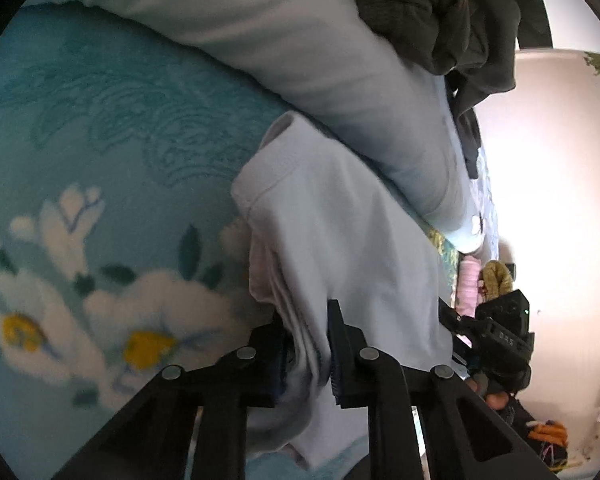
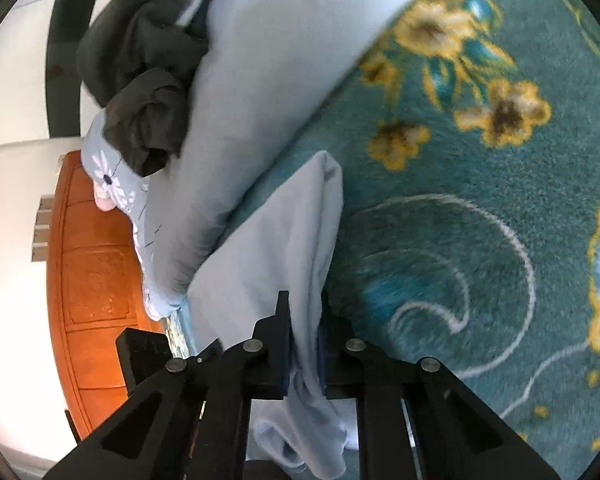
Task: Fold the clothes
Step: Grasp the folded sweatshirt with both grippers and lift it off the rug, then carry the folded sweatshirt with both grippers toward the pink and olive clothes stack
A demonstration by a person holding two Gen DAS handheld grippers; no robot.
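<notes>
A pale blue garment (image 1: pixel 340 216) hangs bunched between my two grippers above a teal flowered blanket (image 1: pixel 100 128). My left gripper (image 1: pixel 306 320) is shut on one gathered edge of it. My right gripper (image 2: pixel 304 312) is shut on another part of the same garment (image 2: pixel 276 248), which rises ahead of the fingers and droops below them. The right gripper's body (image 1: pixel 500 340) shows at the right of the left wrist view.
A large pale blue pillow (image 1: pixel 300 52) lies just beyond the garment, with dark crumpled clothes (image 1: pixel 440 12) piled on it. An orange wooden headboard (image 2: pixel 88 272) and white wall stand at the left of the right wrist view. The blanket (image 2: pixel 460 200) spreads to the right.
</notes>
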